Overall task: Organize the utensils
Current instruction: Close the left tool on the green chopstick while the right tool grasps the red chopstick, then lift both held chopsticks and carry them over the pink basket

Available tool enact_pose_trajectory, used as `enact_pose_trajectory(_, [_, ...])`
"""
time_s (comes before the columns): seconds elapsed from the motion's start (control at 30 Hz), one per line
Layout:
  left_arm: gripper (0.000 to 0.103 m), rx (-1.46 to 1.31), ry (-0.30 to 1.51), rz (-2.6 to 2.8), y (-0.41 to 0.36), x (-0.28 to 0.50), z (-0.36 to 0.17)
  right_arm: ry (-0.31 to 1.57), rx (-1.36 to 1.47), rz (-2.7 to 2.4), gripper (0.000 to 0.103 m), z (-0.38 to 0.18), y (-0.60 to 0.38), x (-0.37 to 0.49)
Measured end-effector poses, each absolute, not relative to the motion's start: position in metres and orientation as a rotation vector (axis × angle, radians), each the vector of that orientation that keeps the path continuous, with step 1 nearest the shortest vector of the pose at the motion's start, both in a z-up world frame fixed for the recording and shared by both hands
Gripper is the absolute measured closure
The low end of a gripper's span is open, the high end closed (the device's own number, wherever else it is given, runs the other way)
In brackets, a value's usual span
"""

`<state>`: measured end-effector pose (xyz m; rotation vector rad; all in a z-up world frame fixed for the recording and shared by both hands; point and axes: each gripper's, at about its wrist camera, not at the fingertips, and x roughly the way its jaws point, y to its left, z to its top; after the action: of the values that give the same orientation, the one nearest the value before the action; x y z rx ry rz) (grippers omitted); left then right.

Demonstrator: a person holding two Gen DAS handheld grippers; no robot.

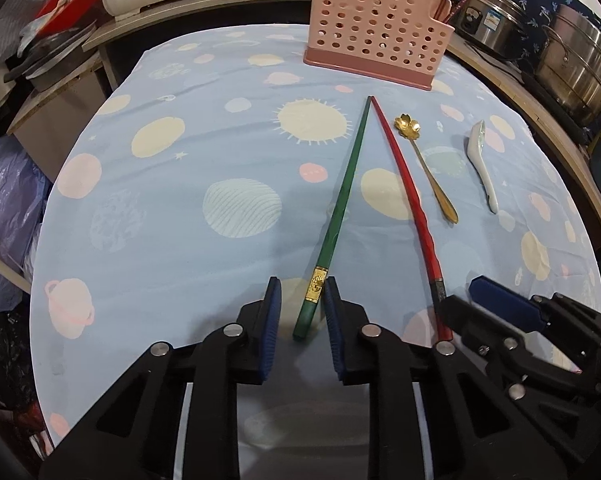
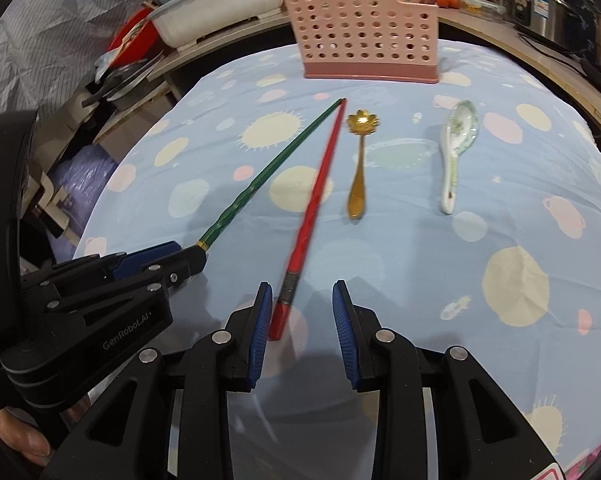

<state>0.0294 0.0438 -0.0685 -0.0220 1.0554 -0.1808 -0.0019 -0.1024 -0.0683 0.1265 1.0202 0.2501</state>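
On the blue planet-print cloth (image 1: 204,128) covering the counter, your left tool (image 1: 301,294) sits low over the thick end of the green chopstick (image 1: 342,200). Its pads stand narrowly apart; the right pad (image 1: 332,312) looks to be just touching the gold band, the left pad (image 1: 274,304) clear of it, so no grip yet. Your right tool (image 2: 300,300) straddles the thick end of the red chopstick (image 2: 316,196), jaws partly open; the stick lies right against the left pad (image 2: 262,320), with a wide gap to the right pad (image 2: 342,320). Not clamped.

Both chopsticks lie flat, thin tips meeting near the pink perforated utensil holder (image 2: 360,28) at the far edge of the cloth, thick ends splayed apart toward you. Right of the red one lies a gold flower-bowl spoon (image 2: 358,168), then a white ceramic soup spoon (image 2: 456,148), well apart from each other, handles pointing at you. Holder stands upright, a few chopsticks already in its right compartment.

Steel pots (image 1: 572,60) sit off the cloth at far right, a white basin (image 2: 216,4) at far left. A thumb (image 2: 16,440) shows at the lower left edge of the right wrist view.
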Motion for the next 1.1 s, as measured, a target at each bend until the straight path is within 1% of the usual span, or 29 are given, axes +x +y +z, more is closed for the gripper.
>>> enact_pose_trajectory(0.13, [0.082,-0.015,1.049,-0.178,0.041,0.028,-0.069,1.021,0.088,0.264,0.074,-0.072,-0.091,-0.001])
enact_pose_trajectory(0.23, [0.082,-0.011,1.047,-0.176,0.041,0.027,-0.069,1.01,0.058,0.254,0.08,-0.073,-0.088,0.0])
enact_pose_trajectory(0.33, [0.083,-0.009,1.046,-0.175,0.041,0.027,-0.069,1.007,0.051,0.244,0.091,-0.073,-0.091,0.0])
enact_pose_trajectory(0.4, [0.083,-0.008,1.046,-0.175,0.041,0.027,-0.069,1.009,0.067,0.243,0.093,-0.073,-0.096,-0.001])
enact_pose_trajectory(0.47, [0.083,-0.008,1.047,-0.177,0.04,0.027,-0.068,1.009,0.075,0.239,0.094,-0.073,-0.099,-0.001])
enact_pose_trajectory(0.5, [0.084,-0.01,1.049,-0.179,0.041,0.026,-0.068,1.01,0.078,0.238,0.095,-0.073,-0.1,-0.002])
enact_pose_trajectory(0.53, [0.088,-0.014,1.051,-0.183,0.041,0.026,-0.068,1.011,0.084,0.235,0.095,-0.073,-0.102,-0.003])
enact_pose_trajectory(0.6, [0.091,-0.025,1.058,-0.19,0.041,0.027,-0.067,1.01,0.097,0.229,0.096,-0.071,-0.106,-0.004])
enact_pose_trajectory(0.83, [0.098,-0.056,1.062,-0.216,0.038,0.025,-0.059,0.952,0.145,0.205,0.096,-0.049,-0.124,-0.011])
enact_pose_trajectory(1.1, [0.101,-0.07,0.997,-0.248,0.035,0.024,-0.028,0.848,0.215,0.183,0.096,-0.007,-0.147,-0.012])
